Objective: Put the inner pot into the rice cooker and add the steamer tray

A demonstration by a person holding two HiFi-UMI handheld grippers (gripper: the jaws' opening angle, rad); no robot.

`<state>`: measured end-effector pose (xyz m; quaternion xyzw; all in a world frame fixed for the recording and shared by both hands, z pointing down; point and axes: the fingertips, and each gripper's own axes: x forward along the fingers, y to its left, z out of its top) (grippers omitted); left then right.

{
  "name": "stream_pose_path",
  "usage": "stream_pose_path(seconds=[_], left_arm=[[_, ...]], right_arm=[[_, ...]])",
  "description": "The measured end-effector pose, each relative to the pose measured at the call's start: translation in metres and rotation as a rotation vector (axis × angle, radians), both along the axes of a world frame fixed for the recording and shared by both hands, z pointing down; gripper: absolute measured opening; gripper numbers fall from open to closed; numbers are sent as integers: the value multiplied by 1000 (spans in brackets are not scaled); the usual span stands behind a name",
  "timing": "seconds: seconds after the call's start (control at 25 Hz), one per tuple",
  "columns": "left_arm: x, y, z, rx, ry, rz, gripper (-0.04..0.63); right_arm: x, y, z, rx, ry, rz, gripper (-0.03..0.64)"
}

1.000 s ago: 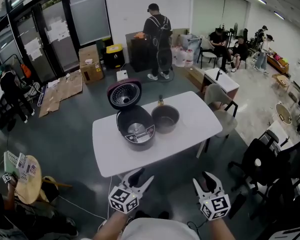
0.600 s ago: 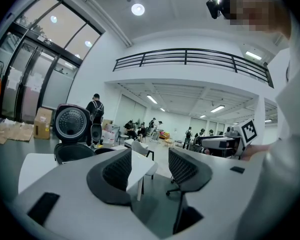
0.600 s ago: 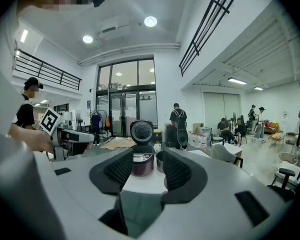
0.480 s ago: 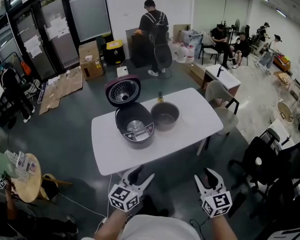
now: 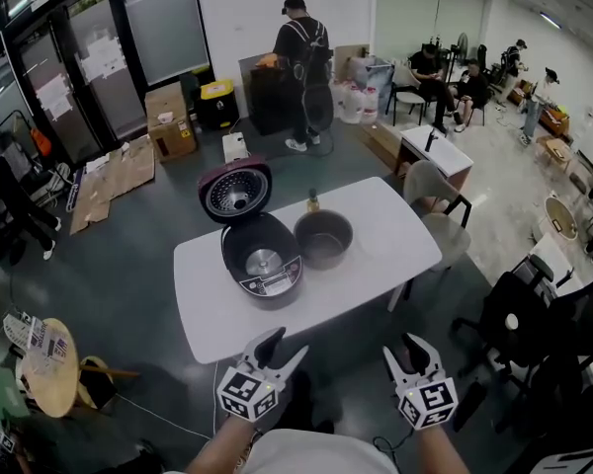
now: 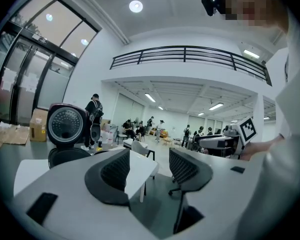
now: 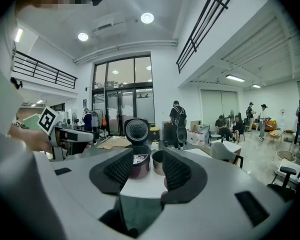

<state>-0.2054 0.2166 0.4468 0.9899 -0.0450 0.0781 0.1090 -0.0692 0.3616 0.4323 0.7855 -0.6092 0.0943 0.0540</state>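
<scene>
The dark rice cooker (image 5: 262, 265) stands open on the white table (image 5: 385, 230), its round lid (image 5: 235, 192) tipped up at the back. The metal inner pot (image 5: 323, 238) sits on the table just right of the cooker, touching or nearly touching it. Both grippers hover short of the table's near edge. My left gripper (image 5: 280, 347) is open and its jaws have just been opening, with nothing between them. My right gripper (image 5: 407, 352) is open and empty too. In the right gripper view the cooker (image 7: 138, 165) and pot (image 7: 157, 163) show between the jaws, far off.
A small bottle (image 5: 312, 201) stands behind the pot. A grey chair (image 5: 430, 191) sits at the table's right end, black office chairs (image 5: 519, 329) at right, a round wooden stool (image 5: 49, 368) at left. A person (image 5: 301, 62) stands at a cabinet beyond; others sit farther back.
Both grippers have moved forward toward the table, whose near edge now lies closer to them. The left jaws stand slightly wider. Cooker and pot have not moved on the table.
</scene>
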Motion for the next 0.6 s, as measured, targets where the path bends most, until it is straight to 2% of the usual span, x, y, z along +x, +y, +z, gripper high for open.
stream_pose_path(seconds=[0.6], left_arm=[[73,-121,12,-50,-20,58,261]], right_arm=[[62,-122,5,-30,-8,32,196]])
